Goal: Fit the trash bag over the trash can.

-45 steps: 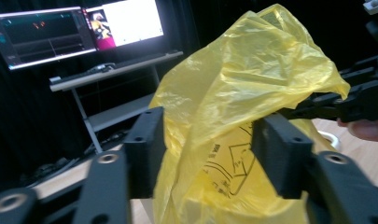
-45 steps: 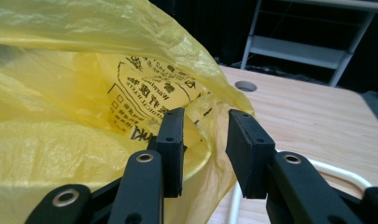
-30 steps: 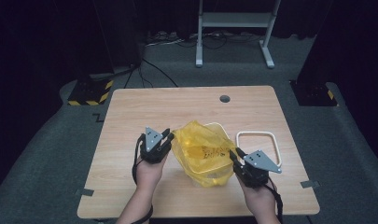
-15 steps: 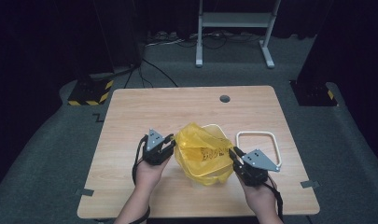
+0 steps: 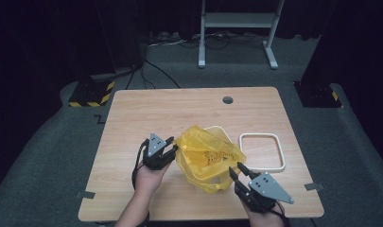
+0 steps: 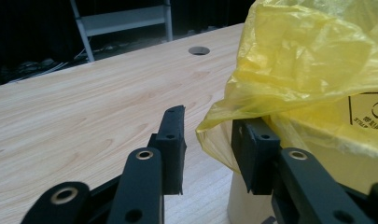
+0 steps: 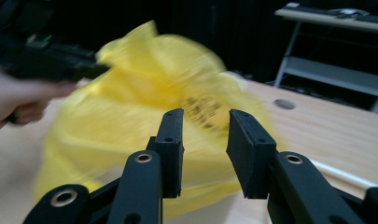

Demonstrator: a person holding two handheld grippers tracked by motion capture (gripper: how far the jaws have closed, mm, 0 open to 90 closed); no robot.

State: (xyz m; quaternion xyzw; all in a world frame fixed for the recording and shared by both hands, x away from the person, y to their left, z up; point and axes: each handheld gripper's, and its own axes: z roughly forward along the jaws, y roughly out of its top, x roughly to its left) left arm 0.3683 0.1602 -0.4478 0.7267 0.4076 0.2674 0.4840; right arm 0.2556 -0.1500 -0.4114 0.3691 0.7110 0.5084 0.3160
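Here, my two claws flanked a yellow bag on the table, both parted and holding nothing.

From the high view, the crinkled yellow plastic bag (image 5: 209, 156) draped a pale square container on the wooden table (image 5: 146, 113); my left gripper (image 5: 169, 147) sat at its left edge, my right gripper (image 5: 235, 170) just off its near right corner, a white square ring (image 5: 261, 151) beyond. In the left gripper view, my jaws had just been opening, a fold of glossy film (image 6: 289, 65) against the right pad, unpinched. In the right gripper view, my jaws, likewise just opening, gaped empty before the blurred bag (image 7: 149, 93).
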